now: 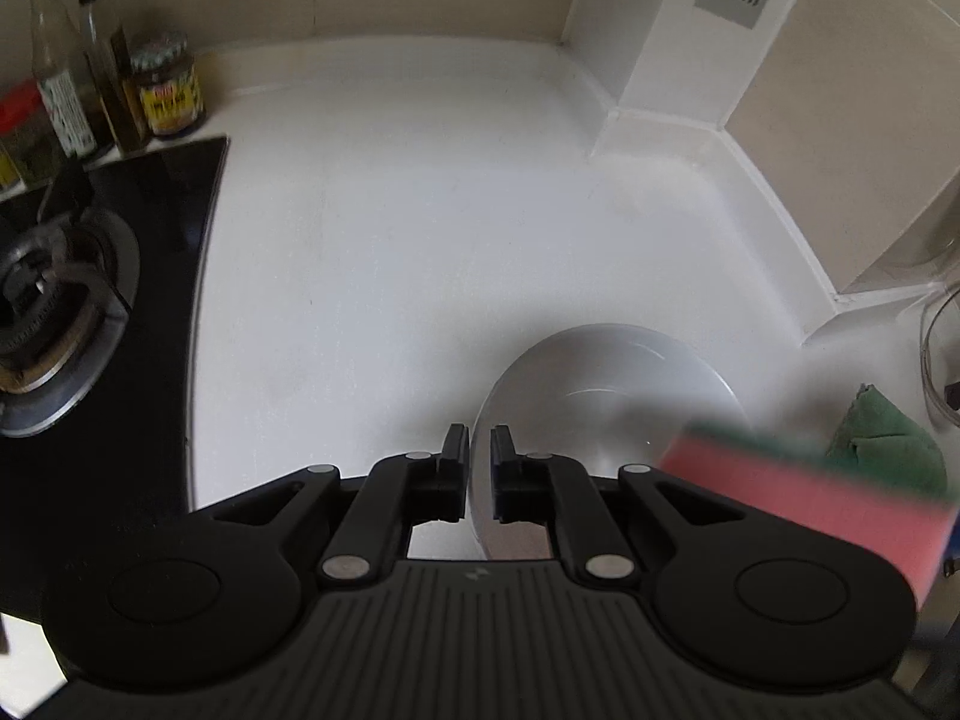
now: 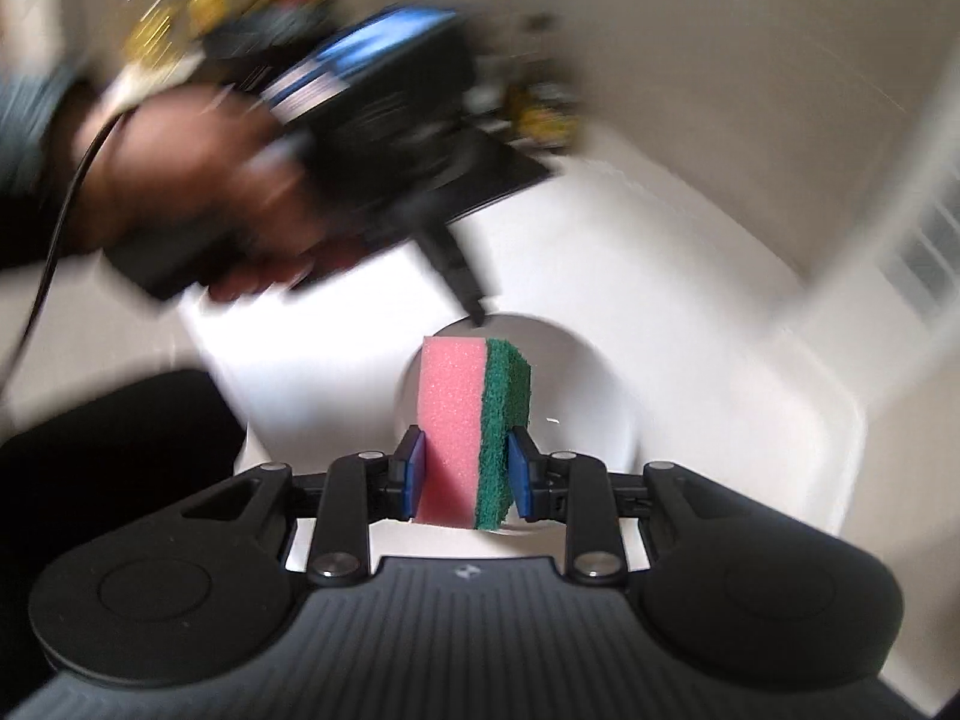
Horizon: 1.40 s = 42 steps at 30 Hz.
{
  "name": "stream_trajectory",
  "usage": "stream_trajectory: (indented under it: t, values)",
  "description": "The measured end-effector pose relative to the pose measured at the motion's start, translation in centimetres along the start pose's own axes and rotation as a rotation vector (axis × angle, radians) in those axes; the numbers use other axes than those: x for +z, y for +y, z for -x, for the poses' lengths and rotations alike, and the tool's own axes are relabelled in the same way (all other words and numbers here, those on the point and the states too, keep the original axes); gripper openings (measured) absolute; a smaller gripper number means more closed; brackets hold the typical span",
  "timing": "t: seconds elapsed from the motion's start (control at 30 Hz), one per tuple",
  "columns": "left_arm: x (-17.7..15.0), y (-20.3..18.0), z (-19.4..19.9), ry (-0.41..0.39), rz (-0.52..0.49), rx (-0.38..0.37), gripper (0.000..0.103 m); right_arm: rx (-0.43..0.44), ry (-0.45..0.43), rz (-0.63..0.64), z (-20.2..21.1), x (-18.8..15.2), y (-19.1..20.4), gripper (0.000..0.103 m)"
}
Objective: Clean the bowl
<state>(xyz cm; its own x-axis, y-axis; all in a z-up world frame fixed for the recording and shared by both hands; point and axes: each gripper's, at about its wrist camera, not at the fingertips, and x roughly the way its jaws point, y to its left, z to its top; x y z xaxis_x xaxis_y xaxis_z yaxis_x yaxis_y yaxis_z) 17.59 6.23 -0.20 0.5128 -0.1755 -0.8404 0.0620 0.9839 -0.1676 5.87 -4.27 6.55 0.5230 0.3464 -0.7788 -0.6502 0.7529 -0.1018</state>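
The bowl [image 1: 606, 402] is sitting on the white counter [image 1: 372, 252], lower right of centre in the left wrist view, metal and looking empty. The left gripper [image 1: 479, 450] is pinching the bowl's near-left rim, jaws almost together with the thin wall between them. In the right wrist view the same left gripper [image 2: 480, 315] is coming in from the upper left, tip meeting the far rim of the bowl [image 2: 576, 372]; that view is heavily motion blurred.

The right gripper [image 2: 467, 471] is clamping the sponge [image 2: 474, 426] at its lower half, pink foam to the left, green scouring pad to the right, sponge standing upright above the bowl's mouth. In the left view the sponge [image 1: 804, 492] is showing blurred at lower right, overlapping the bowl's right edge. Whether it is touching the inside already I cannot tell.

Step in hand, as I judge it: scrubbing the inside while the other hand is steadying.
- Keeping the rim pinch firm so the bowl is not spinning or sliding.
- Turning the green face toward the wall and pressing lightly.
- Sweeping around the curve, staying clear of the left fingers at the rim.

Also here: a green cloth [image 1: 882, 438] at right, a gas burner [image 1: 54, 312] and bottles [image 1: 90, 78] at left.
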Motion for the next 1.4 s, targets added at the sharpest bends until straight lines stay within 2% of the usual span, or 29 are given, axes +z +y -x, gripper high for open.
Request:
stream_trajectory:
  t: [0.13, 0.2, 0.3, 0.4, 0.57, 0.67, 0.77, 1.0, 1.4]
  values:
    - [-0.7, -1.1, 1.4, -0.080, -0.065, 0.017, 0.003, -0.080, -0.022, -0.323, 2.0, -0.8, -4.7, 0.025]
    - [-1.3, -1.7, 2.1, -0.123, -0.103, 0.006, 0.003, -0.122, 0.009, -0.400, 1.8, -1.4, -6.3, 0.025]
    - [-1.8, -1.9, 2.5, -0.114, -0.092, -0.026, 0.003, -0.169, 0.075, -0.470, 0.7, -2.6, -8.1, 0.025]
    - [-2.4, -2.0, 2.7, -0.094, -0.054, -0.074, 0.003, -0.159, 0.128, -0.545, -1.3, -3.7, -9.1, 0.025]
    - [-3.7, -3.0, 2.6, -0.075, -0.076, -0.052, 0.003, -0.098, 0.174, -0.667, -4.2, -4.8, -10.8, 0.025]
    - [-4.5, -3.6, 2.4, -0.064, -0.106, -0.047, 0.003, -0.084, 0.191, -0.695, -4.9, -5.2, -11.0, 0.027]
    - [-5.2, -3.9, 2.4, -0.066, -0.091, -0.063, 0.003, -0.074, 0.185, -0.707, -4.9, -5.6, -11.0, 0.027]
    - [-5.7, -3.9, 2.2, -0.063, -0.057, -0.069, 0.003, -0.077, 0.115, -0.783, -4.2, -6.2, -11.6, 0.028]
    - [-6.5, -4.4, 2.6, -0.085, -0.058, -0.028, 0.003, -0.105, 0.001, -0.754, -2.0, -5.1, -10.6, 0.028]
